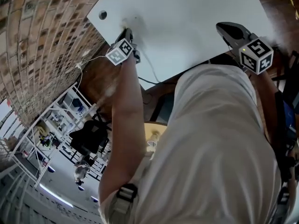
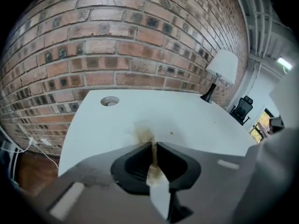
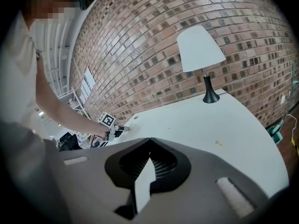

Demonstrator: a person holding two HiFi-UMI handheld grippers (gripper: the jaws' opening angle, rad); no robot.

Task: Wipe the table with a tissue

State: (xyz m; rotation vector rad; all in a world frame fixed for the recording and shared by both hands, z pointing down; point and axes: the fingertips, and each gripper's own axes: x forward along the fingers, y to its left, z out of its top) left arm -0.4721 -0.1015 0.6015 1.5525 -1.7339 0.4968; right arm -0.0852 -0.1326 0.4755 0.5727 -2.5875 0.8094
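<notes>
The tissue (image 2: 153, 171), stained brown, was pinched between the nearly closed jaws of the left gripper (image 2: 154, 146), its tip down at a brownish smear (image 2: 144, 133) on the white worktop (image 2: 196, 120). The right gripper (image 3: 149, 140) hovered over the worktop well apart, jaws together on nothing. A white-shaded lamp (image 3: 200, 50) stood by the brick wall (image 3: 154, 36).
</notes>
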